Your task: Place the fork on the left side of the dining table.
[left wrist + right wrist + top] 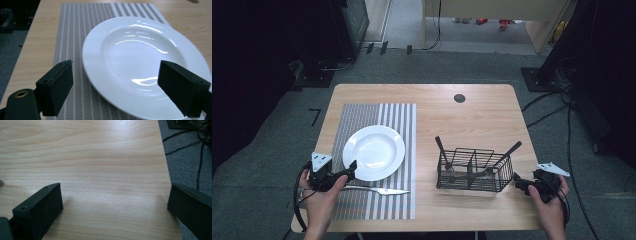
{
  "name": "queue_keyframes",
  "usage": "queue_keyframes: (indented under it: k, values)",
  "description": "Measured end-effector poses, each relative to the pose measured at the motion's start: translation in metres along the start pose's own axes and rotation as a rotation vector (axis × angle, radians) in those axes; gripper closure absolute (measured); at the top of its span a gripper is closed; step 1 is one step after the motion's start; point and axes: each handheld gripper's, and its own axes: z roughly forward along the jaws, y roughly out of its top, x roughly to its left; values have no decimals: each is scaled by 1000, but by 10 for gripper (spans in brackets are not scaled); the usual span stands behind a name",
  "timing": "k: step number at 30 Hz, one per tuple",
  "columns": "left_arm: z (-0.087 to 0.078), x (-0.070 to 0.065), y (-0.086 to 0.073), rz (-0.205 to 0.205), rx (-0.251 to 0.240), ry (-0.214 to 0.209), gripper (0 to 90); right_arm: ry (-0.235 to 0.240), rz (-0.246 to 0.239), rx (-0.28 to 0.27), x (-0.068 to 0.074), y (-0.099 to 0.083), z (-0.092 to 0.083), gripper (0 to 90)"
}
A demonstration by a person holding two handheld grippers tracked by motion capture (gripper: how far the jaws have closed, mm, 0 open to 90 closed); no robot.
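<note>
A white plate [374, 151] lies on a grey striped placemat [362, 112] on the left half of the wooden table. A table knife [377, 190] lies on the mat just in front of the plate. My left gripper [343, 172] sits at the plate's near left rim, open, with the plate [140, 62] ahead between its spread jaws. A black wire caddy [472, 170] right of centre holds dark-handled cutlery [442, 150]. My right gripper [521, 182] stands open just right of the caddy, over bare tabletop [100, 170] near the right edge.
A round dark cable hole [459, 98] sits at the table's far middle. The table's right edge [170, 182] drops to grey carpet with black cables [197, 157]. Dark equipment stands beyond the far corners.
</note>
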Motion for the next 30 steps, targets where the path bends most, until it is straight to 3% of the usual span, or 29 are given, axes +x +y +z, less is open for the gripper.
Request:
queue_keyframes:
  k: [15, 30]
  values:
    - [8, -59, 35, 94, -22, -143, 141, 1, -2, -3, 0, 0, 0, 0]
    - [12, -98, 54, 124, -50, -231, 147, 1, -2, -3, 0, 0, 0, 0]
